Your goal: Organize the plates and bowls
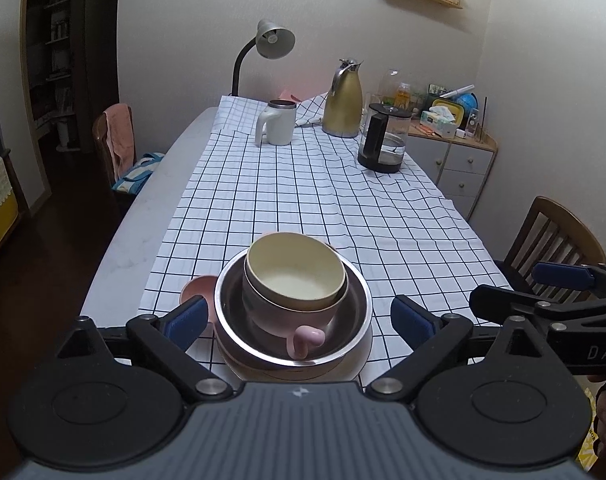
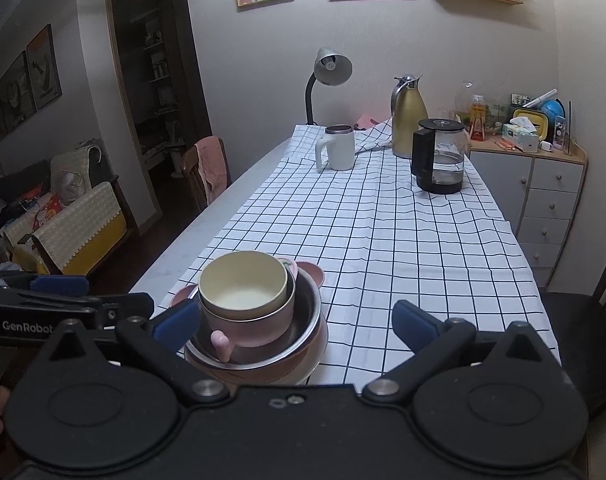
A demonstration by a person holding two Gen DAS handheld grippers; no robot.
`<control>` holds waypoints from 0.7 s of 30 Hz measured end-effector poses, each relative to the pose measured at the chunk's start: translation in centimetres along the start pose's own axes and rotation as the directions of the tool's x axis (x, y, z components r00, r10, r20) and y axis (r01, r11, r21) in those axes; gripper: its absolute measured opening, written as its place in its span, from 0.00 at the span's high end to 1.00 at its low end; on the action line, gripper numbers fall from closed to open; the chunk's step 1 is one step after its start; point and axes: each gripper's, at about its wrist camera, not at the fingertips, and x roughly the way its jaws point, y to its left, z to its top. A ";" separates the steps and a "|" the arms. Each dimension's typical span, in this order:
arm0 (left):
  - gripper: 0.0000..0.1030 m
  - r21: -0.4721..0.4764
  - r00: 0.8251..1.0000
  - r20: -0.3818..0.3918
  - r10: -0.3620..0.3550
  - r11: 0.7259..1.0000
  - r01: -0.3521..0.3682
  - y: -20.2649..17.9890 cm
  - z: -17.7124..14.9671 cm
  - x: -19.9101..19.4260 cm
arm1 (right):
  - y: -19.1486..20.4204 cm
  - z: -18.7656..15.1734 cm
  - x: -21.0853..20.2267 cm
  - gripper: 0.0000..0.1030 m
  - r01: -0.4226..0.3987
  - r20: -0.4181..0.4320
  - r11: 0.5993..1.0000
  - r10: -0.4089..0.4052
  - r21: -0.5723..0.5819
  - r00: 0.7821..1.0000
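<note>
While both grippers hover at the table's near end, the dishes sit nested in one stack.

Stack: a cream bowl (image 1: 295, 270) sits inside a pink bowl (image 1: 291, 318) with a stubby pink handle (image 1: 305, 340); that sits in a steel bowl (image 1: 355, 312), which rests on a pale plate (image 1: 295, 372). A small pink dish (image 1: 197, 290) peeks out beside the stack's left side.

Stack look: cream bowl matte and empty; steel rim shiny; handle points toward the cameras.

Left gripper (image 1: 297, 322): jaws spread wide, holding nothing. The stack lies between and just beyond its blue pads (image 1: 185, 320), with no pad touching it.

Right gripper (image 2: 297, 322): jaws spread wide, holding nothing. The stack lies by its left finger (image 2: 175, 326), which overlaps the pink bowl's edge in this view; contact cannot be told. Bare cloth lies ahead of its right finger.

Cloth (image 1: 323, 200): white with a dark grid, covering the table.

Far beyond the fingers: white mug (image 1: 273, 122), gold jug (image 1: 343, 104), glass kettle (image 1: 383, 142), desk lamp (image 1: 271, 46).
</note>
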 end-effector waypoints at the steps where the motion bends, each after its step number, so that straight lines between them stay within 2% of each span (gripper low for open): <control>1: 0.00 -0.002 1.000 0.001 -0.004 1.000 0.004 0.0 0.0 0.0 | 0.0 0.0 0.0 0.00 0.000 0.001 1.000 0.000 0.000 1.000; 12: 0.00 -0.007 1.000 -0.024 -0.006 1.000 0.005 0.1 -0.3 0.3 | 0.0 -0.2 0.0 0.00 0.016 -0.002 1.000 -0.016 0.019 1.000; 21: 0.00 -0.007 1.000 -0.002 -0.004 1.000 0.004 -0.1 -0.3 -0.1 | -0.2 -0.2 0.1 0.00 0.005 -0.004 1.000 -0.005 0.031 1.000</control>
